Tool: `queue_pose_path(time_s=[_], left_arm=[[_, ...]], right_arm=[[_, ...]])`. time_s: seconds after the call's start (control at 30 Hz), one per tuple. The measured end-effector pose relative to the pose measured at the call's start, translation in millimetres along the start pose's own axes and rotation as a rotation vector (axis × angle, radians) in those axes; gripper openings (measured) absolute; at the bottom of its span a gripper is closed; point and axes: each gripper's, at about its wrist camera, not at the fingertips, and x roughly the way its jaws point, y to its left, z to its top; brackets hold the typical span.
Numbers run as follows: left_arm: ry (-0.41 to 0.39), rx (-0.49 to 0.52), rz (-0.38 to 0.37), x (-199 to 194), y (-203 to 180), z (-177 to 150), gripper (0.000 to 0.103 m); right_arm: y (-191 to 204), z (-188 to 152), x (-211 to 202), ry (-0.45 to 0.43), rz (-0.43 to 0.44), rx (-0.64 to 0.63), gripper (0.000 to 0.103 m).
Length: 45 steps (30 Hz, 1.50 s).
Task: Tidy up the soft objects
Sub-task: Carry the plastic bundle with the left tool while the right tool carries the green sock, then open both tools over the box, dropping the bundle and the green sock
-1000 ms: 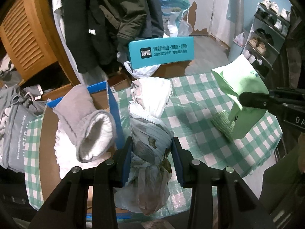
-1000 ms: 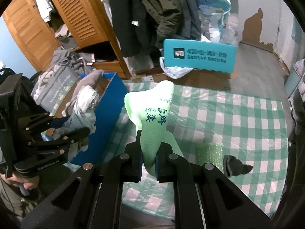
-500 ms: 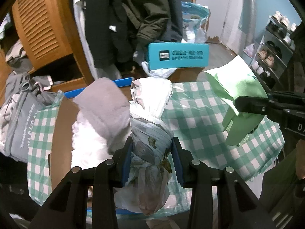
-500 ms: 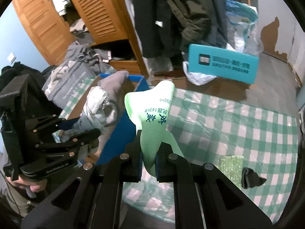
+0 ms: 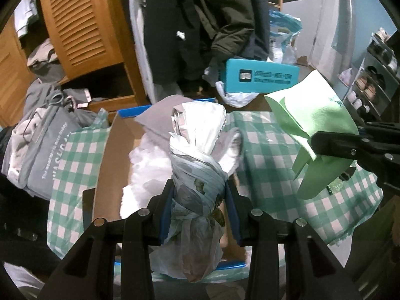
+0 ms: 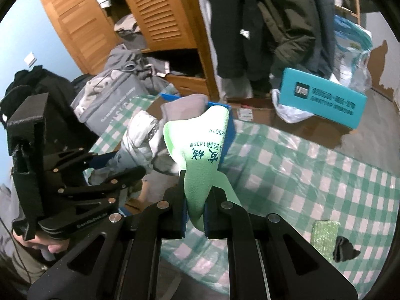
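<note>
**Both grippers loaded above the counter**

The left gripper (image 5: 200, 210) is clamped on a knotted plastic bag bundle (image 5: 197, 165). Its blue pads press the bundle from both sides, just above the knot. The bundle stands upright between the fingers and hangs over an open cardboard box (image 5: 110, 165) with blue edges. The box sits at the left end of the counter (image 5: 265, 175), which carries a green-and-white checked cloth. Inside the box lie a grey sock (image 5: 160, 120) and white soft material (image 5: 147, 172).

The right gripper (image 6: 195, 212) is closed on a light green sock (image 6: 200, 155) with dark printed characters. The pads pinch the sock at its lower part; the rest stands upright above the fingers. In the left wrist view this sock (image 5: 315, 115) hangs to the right of the bundle, above the cloth.

On the near right of the counter lie a green glittery pad (image 6: 325, 235) and a small dark cloth piece (image 6: 346, 250), touching each other. A teal box (image 6: 322, 100) stands beyond the far edge of the counter.
</note>
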Motion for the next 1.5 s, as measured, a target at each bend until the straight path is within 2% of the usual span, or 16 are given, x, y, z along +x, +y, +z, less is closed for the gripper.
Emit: queue_pose_path(time_s=[0.63,0.87,1.17,1.27,1.33,1.43,1.5], left_arm=[[0.055,-0.112,0.069,14.9,56.3,-17.9,0.039],[0.090,-0.137,0.089,28.5,69.6,-26.3,0.039],[0.145,-0.194,0.079,42.8,86.0,-36.9,0.040],[0.139,-0.201,0.088,42.1,88.5,-36.8,0.054],[0.125,-0.202,0.098,39.8,89.4,-35.9,0.070],[0.105,-0.200,0.103,35.4,90.0,-34.1,0.075],[0.101,-0.204,0.098,34.1,90.5,-33.4,0.076]], right_arm=[[57.3,16.1,48.9,0.064,0.091,-0.041,0.009],[67.2,8.4,73.0,0.118,0.097,-0.050,0.009],[70.6,2.4,95.6,0.171,0.098,-0.042,0.009],[72.0,1.6,100.4,0.187,0.098,-0.042,0.012],[73.0,1.1,101.5,0.189,0.090,-0.041,0.016],[71.7,0.9,100.4,0.183,0.081,-0.037,0.031],[70.7,1.0,98.3,0.178,0.079,-0.034,0.036]])
